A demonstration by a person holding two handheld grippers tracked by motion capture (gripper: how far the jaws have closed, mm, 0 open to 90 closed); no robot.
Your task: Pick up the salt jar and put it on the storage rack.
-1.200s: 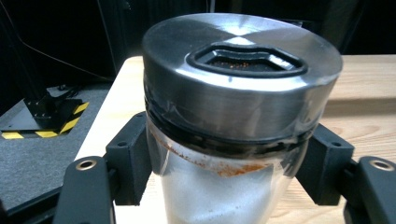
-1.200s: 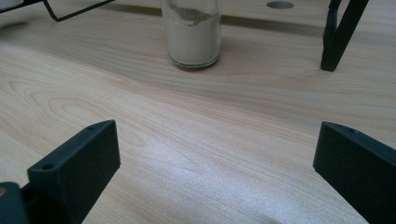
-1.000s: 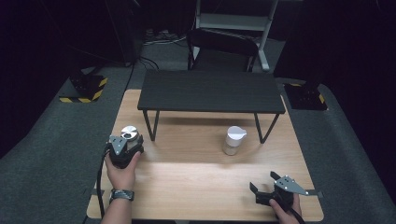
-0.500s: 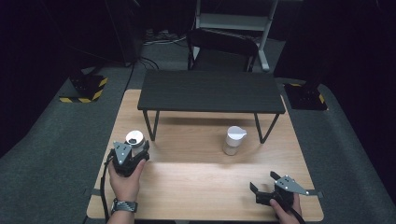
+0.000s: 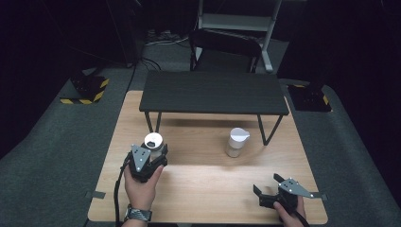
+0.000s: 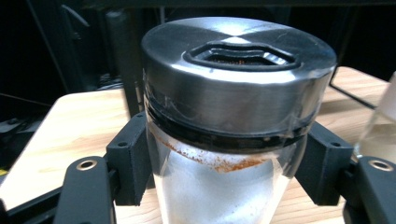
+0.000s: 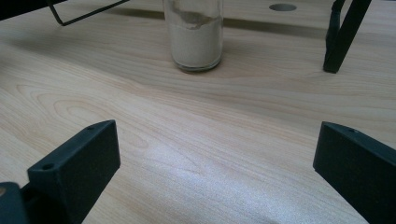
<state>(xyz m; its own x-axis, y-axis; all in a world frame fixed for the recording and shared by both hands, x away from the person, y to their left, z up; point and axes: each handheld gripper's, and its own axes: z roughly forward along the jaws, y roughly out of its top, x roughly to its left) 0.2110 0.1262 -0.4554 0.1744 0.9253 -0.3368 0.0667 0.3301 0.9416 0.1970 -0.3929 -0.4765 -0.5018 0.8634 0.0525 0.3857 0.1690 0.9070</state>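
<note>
Left gripper (image 5: 152, 152) clamped on a shaker (image 6: 233, 121), right gripper (image 5: 272, 187) spread wide with nothing in it.

The shaker stands upright between the left jaws, long axis vertical, steel lid up, over the table's (image 5: 208, 179) left side, just in front of the black shelf (image 5: 213, 92) and its left legs. A second jar (image 5: 235, 142) with pale powder stands upright mid-table, well apart, with bare wood between it and the right gripper at the near right corner.

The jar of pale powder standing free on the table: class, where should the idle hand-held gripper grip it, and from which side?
Grip the jar of pale powder across its straight glass wall, below the lid, coming level from the near side with the right hand-held gripper. It stands upright and the low shelf overhangs behind.
</note>
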